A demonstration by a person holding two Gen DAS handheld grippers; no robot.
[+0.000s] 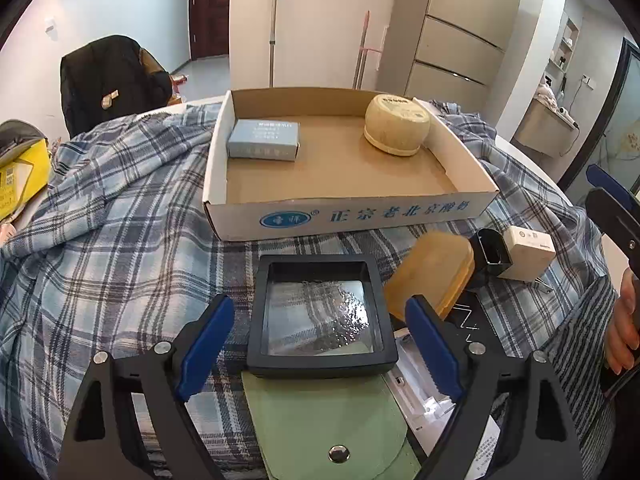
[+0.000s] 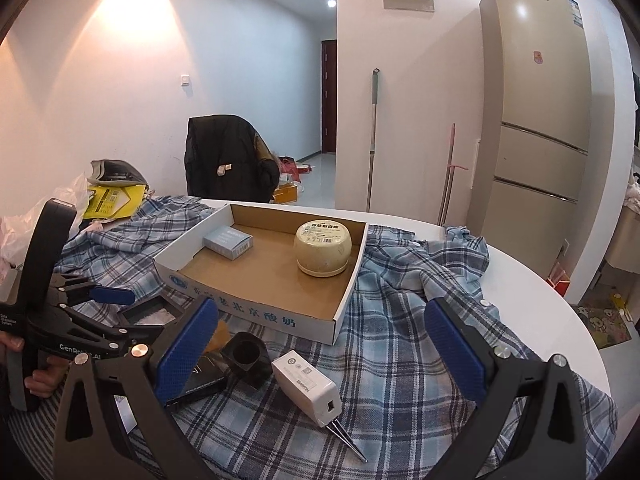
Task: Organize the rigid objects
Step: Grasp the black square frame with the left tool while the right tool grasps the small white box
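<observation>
Your left gripper [image 1: 320,328] wide open, black framed box [image 1: 322,316] lower centre btwn pads; right gripper [image 2: 320,344] open, farther off

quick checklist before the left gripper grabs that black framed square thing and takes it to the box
1. Left gripper open: ok, both pads stand wide apart.
2. Black framed case centred between the pads: ok, one pad on each side, neither touching.
3. Case free to lift: not ok, its near edge rests on the green pouch and the amber box sits close at its right.
4. Room in the cardboard tray: ok, only the blue-grey box and the cream round container lie at the back.
5. Right gripper out of the way: ok, open over the white adapter.
</observation>
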